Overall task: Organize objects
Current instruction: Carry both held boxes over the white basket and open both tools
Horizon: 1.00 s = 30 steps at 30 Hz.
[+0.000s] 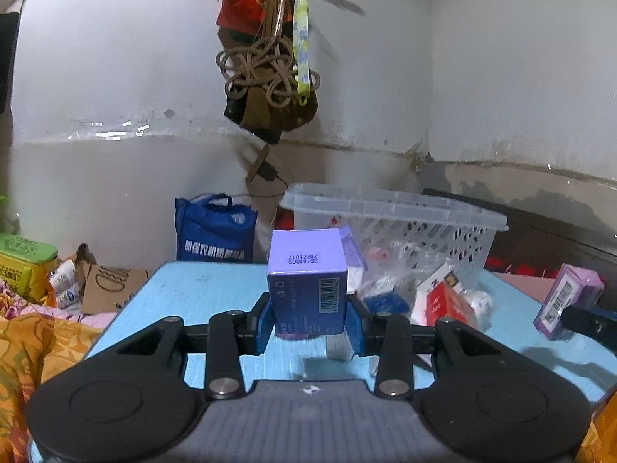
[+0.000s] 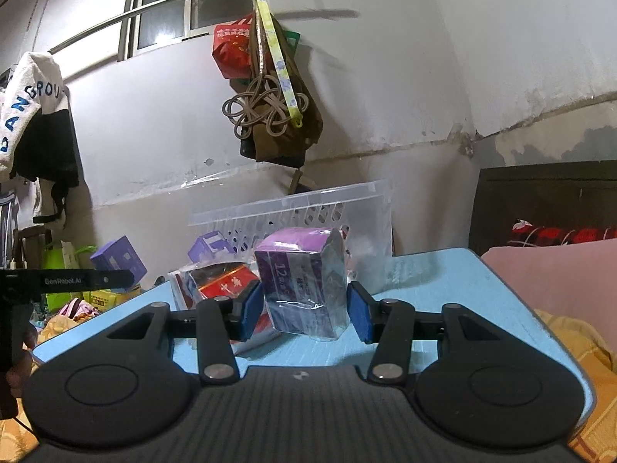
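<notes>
My left gripper (image 1: 308,318) is shut on a blue-purple box (image 1: 306,285) with a barcode and holds it above the light blue table (image 1: 200,289). The same box shows in the right wrist view (image 2: 119,260) at the left. My right gripper (image 2: 304,314) is shut on a purple wrapped box (image 2: 304,281), which sits tilted between the blue pads above the table (image 2: 443,270); it shows at the right of the left wrist view (image 1: 567,301). A clear plastic basket (image 1: 405,223) stands behind, also in the right wrist view (image 2: 293,212).
A red box (image 2: 227,285) and other small packets (image 1: 447,301) lie in front of the basket. A blue bag (image 1: 214,227) and a cardboard piece (image 1: 108,285) sit beyond the table's left. Bags and rope (image 1: 270,77) hang on the wall. A pink cushion (image 2: 551,270) lies right.
</notes>
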Motion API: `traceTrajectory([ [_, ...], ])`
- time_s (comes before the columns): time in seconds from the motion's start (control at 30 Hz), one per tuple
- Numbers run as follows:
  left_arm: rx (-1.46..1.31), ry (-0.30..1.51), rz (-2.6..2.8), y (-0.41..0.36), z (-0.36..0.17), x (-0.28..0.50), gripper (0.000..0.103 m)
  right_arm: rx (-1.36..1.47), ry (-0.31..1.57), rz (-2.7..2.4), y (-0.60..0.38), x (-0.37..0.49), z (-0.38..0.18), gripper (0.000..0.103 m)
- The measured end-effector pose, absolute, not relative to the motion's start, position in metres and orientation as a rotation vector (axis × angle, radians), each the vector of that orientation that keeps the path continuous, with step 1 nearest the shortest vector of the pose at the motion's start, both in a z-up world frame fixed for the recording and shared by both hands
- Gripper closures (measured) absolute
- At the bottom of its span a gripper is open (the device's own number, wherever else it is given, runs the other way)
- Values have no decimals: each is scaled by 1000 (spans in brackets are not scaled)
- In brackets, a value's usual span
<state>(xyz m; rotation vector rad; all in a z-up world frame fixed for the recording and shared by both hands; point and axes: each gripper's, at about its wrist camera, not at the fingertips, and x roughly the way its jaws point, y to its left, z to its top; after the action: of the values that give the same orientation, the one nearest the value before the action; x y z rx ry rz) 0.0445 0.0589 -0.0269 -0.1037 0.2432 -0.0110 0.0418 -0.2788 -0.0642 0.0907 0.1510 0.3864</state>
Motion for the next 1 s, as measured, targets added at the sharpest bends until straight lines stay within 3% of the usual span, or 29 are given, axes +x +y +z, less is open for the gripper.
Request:
traceTrajectory([
  [0.43,-107,150,-65,56,22,62,60,41,58,391,-283,63,-19,52],
  [0.67,-101,172,-140,42,83,160,60,-41,27,435,-255,144,48,52],
  [0.87,-133,277,-152,31,85,228,60,-134,80,411,-228,199,46,50],
  [0.9,-125,288,-149,27,84,236,58,-143,78,409,-224,201,43,49],
  [0.93,-106,307,-145,22,81,245,53,-149,79,405,-222,204,42,31],
  [0.97,-87,319,-133,18,78,251,35,-159,88,400,-220,206,38,10],
  [1.0,-74,329,-110,15,74,256,20,-163,87,390,-219,207,36,6],
])
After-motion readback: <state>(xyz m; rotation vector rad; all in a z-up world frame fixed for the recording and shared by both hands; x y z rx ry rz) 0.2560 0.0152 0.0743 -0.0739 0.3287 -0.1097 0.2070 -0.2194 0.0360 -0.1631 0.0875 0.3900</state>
